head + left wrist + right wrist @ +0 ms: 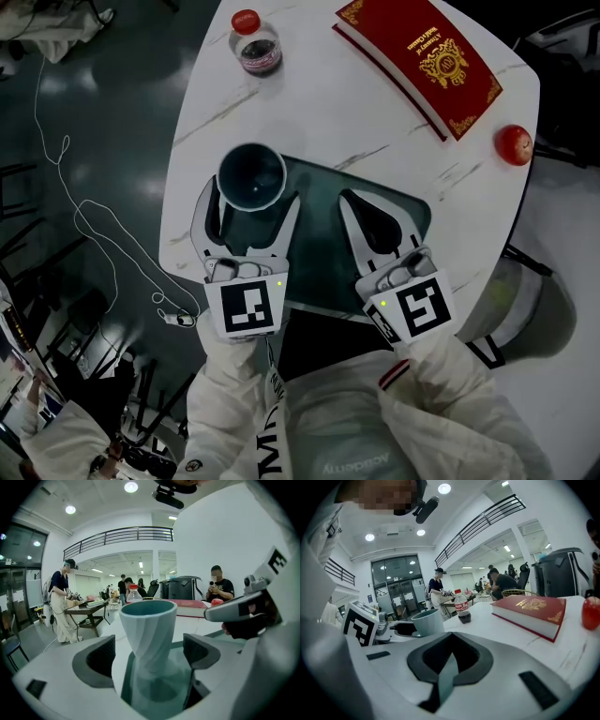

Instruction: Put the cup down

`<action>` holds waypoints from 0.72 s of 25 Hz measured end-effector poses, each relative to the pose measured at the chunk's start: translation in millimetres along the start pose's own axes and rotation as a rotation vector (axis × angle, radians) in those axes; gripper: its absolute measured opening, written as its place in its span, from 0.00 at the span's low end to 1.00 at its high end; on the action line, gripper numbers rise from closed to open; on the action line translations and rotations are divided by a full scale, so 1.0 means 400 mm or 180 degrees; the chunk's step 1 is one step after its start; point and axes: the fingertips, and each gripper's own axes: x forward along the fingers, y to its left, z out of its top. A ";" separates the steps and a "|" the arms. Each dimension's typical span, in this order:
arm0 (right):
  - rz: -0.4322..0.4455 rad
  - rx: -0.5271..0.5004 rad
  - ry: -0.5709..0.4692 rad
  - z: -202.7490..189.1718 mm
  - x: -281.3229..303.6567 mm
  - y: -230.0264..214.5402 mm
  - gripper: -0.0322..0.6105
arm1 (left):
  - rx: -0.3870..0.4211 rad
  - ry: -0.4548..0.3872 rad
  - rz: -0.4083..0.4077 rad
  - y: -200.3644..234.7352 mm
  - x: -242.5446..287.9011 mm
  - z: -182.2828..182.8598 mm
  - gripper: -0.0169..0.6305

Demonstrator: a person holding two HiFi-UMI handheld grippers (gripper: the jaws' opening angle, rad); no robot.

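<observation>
Nearest, the left gripper (147, 656) has its jaws wide apart either side of the cup (149, 620), pads clear of it. Right of the cup, the right gripper (356, 202) is closed and empty. The cup stands upright on the counter (375, 103), so the put-down looks done; next, the left gripper should back straight away without clipping it.

Cup (251, 176) at near left of table (328, 112), bottle (255, 42) behind it, book (419, 58) at far right, apple (514, 144) at right edge

White left claw (251, 192), right claw (364, 202) and sleeves (234, 394); black-and-white marker cubes (248, 307).
</observation>
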 end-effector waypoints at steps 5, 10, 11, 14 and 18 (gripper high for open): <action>0.0004 -0.0067 -0.0019 0.002 -0.033 0.042 0.06 | 0.0062 -0.0126 0.0074 0.002 -0.059 0.020 0.71; 0.0015 -0.0113 -0.0098 0.025 -0.090 0.103 0.06 | 0.0146 -0.0219 0.0050 -0.008 -0.138 0.050 0.71; 0.0010 -0.0122 -0.0117 0.031 -0.104 0.116 0.06 | 0.0168 -0.0241 0.0044 -0.010 -0.156 0.057 0.71; -0.0027 -0.0134 -0.0153 0.039 -0.143 0.150 0.06 | 0.0227 -0.0338 0.0033 -0.019 -0.211 0.080 0.71; -0.0042 -0.0135 -0.0158 0.046 -0.208 0.212 0.06 | 0.0286 -0.0378 0.0014 -0.039 -0.306 0.094 0.71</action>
